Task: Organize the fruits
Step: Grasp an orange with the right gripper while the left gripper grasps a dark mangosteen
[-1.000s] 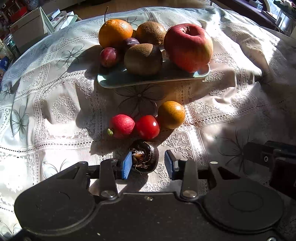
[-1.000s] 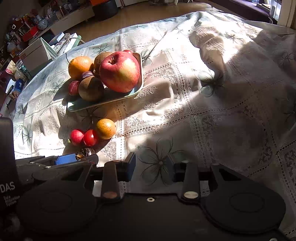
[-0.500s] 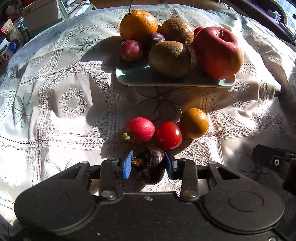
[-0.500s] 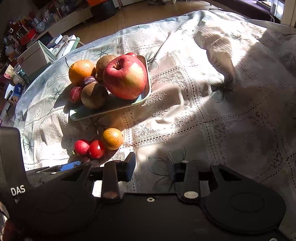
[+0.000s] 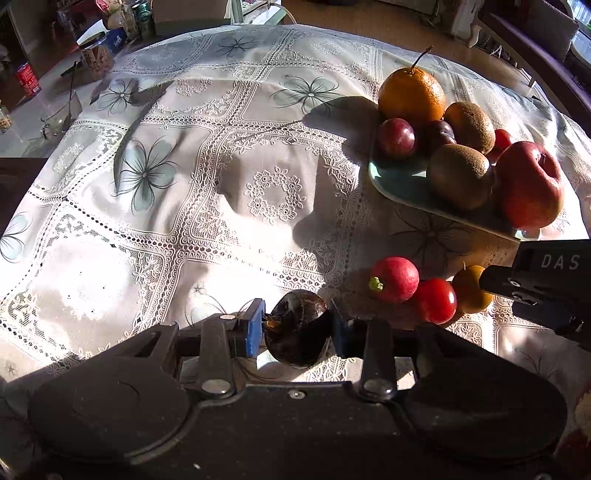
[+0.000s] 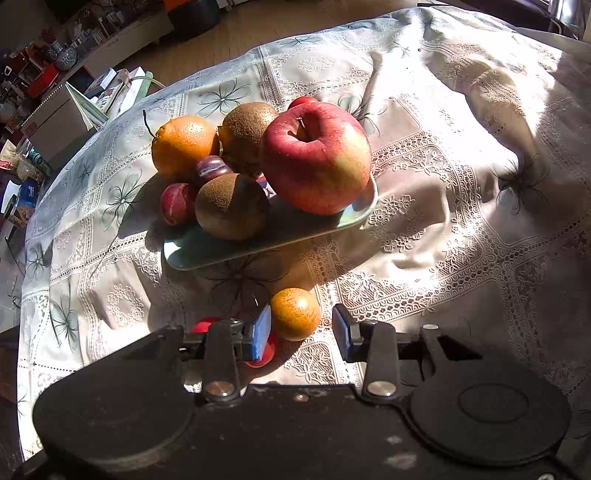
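Observation:
My left gripper (image 5: 297,328) is shut on a dark brown round fruit (image 5: 297,328), held just above the lace cloth. Right of it lie a pink-red fruit (image 5: 395,278), a red tomato (image 5: 436,301) and a small orange fruit (image 5: 469,290), partly behind the right gripper's body. My right gripper (image 6: 301,330) is open, its blue pads on either side of that small orange fruit (image 6: 295,314). Beyond it the pale green plate (image 6: 221,254) carries a big red apple (image 6: 316,157), an orange (image 6: 183,146), two kiwis (image 6: 231,206) and plums (image 6: 175,203).
A white lace tablecloth (image 5: 184,184) with grey flowers covers the round table; it is wrinkled. Boxes, cans and clutter (image 5: 110,33) stand beyond the far left edge. A cardboard box (image 6: 55,125) sits off the table on the left in the right wrist view.
My left gripper closed on the dark fruit and swung left with it, away from the loose fruits. My right gripper moved forward and down until the small orange fruit sat between its pads.

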`<action>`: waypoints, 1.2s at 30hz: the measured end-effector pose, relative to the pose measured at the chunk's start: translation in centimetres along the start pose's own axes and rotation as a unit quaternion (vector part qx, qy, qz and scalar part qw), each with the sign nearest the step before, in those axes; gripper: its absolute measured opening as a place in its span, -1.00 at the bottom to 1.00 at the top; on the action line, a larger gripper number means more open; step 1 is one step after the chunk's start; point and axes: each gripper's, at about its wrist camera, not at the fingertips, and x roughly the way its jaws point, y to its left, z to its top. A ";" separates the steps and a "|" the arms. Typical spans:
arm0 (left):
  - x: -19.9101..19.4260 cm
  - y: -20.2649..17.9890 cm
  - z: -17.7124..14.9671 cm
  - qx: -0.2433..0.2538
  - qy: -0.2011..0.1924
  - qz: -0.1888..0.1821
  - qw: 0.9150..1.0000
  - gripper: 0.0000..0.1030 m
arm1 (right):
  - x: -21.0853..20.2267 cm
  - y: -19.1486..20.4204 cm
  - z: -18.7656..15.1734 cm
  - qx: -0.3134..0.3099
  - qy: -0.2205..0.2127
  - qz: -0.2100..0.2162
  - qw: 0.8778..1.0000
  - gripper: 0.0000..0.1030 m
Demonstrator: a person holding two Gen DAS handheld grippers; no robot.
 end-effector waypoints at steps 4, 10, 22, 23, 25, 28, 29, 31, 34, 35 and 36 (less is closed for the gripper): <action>0.4 0.5 -0.1 -0.003 0.001 -0.004 1.000 -0.13 | 1.8 0.9 -0.2 0.011 0.012 -0.022 1.000 -0.23; 0.4 0.6 -0.5 0.000 -0.010 -0.004 1.000 -0.13 | 3.1 0.8 -1.3 0.003 -0.028 -0.035 0.999 -0.04; 0.3 0.9 -0.8 -0.010 -0.006 -0.018 1.000 -0.13 | 4.0 0.5 -1.0 -0.034 -0.025 -0.031 0.999 0.06; 0.2 0.9 -0.8 -0.012 -0.007 -0.019 1.000 -0.13 | 3.9 0.5 -0.9 -0.039 -0.022 -0.027 0.999 0.06; 0.1 1.1 -0.8 -0.017 -0.006 -0.022 1.000 -0.13 | 3.9 0.2 -0.7 -0.042 -0.017 -0.020 0.999 0.05; 0.1 1.3 -0.9 -0.024 -0.002 -0.028 0.999 -0.13 | 3.9 -0.1 -0.6 -0.034 -0.014 -0.016 0.999 0.04; 0.1 1.4 -0.9 -0.026 -0.001 -0.030 0.999 -0.13 | 3.8 0.0 -0.7 -0.037 -0.014 -0.018 0.999 0.03; 0.2 1.7 -0.9 -0.034 0.001 -0.032 0.999 -0.13 | 3.7 0.3 -0.8 -0.044 -0.017 -0.025 0.999 0.03; 0.2 1.6 -0.9 -0.034 0.002 -0.031 0.999 -0.13 | 4.2 0.8 -0.9 -0.045 -0.018 -0.041 0.998 0.03; 0.2 1.5 -0.9 -0.032 0.001 -0.030 0.999 -0.13 | 4.3 1.1 -1.0 -0.048 -0.020 -0.048 0.997 0.03; 0.2 1.5 -0.9 -0.030 0.000 -0.029 0.999 -0.13 | 4.4 1.5 -1.2 -0.057 -0.024 -0.056 0.997 0.02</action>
